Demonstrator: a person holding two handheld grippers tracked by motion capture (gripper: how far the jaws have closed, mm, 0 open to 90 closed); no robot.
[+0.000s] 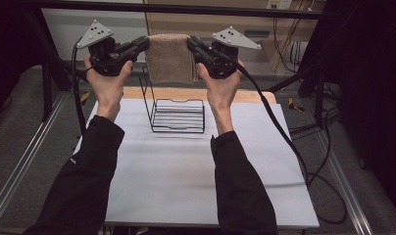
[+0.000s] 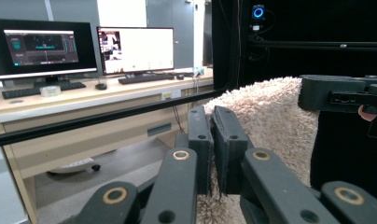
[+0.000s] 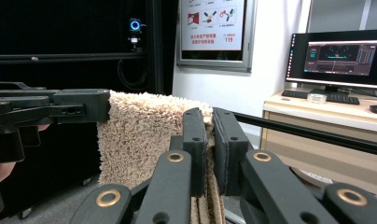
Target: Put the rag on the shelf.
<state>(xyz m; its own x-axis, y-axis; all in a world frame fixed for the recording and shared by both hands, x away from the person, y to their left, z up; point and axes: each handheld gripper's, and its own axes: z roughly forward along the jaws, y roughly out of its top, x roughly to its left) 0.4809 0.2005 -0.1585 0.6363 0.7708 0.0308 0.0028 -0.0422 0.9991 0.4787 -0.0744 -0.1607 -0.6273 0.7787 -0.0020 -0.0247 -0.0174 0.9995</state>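
A beige fluffy towel [image 1: 169, 58] hangs folded in the air above the far end of the table, stretched between the two grippers. My left gripper [image 1: 143, 45] is shut on its left top corner; in the left gripper view the jaws pinch the towel [image 2: 266, 121] edge at the gripper [image 2: 213, 135]. My right gripper [image 1: 192, 44] is shut on the right top corner, with the towel [image 3: 140, 135] pinched at the gripper [image 3: 209, 135]. A black wire rack [image 1: 175, 108] stands on the table right below the towel.
The white table mat [image 1: 186, 166] lies under the rack, with a wooden table edge [image 1: 250, 95] behind it. A black frame bar [image 1: 186, 9] crosses overhead at the back. Cables [image 1: 294, 147] trail off the right side. A desk with monitors [image 2: 84, 46] stands beyond.
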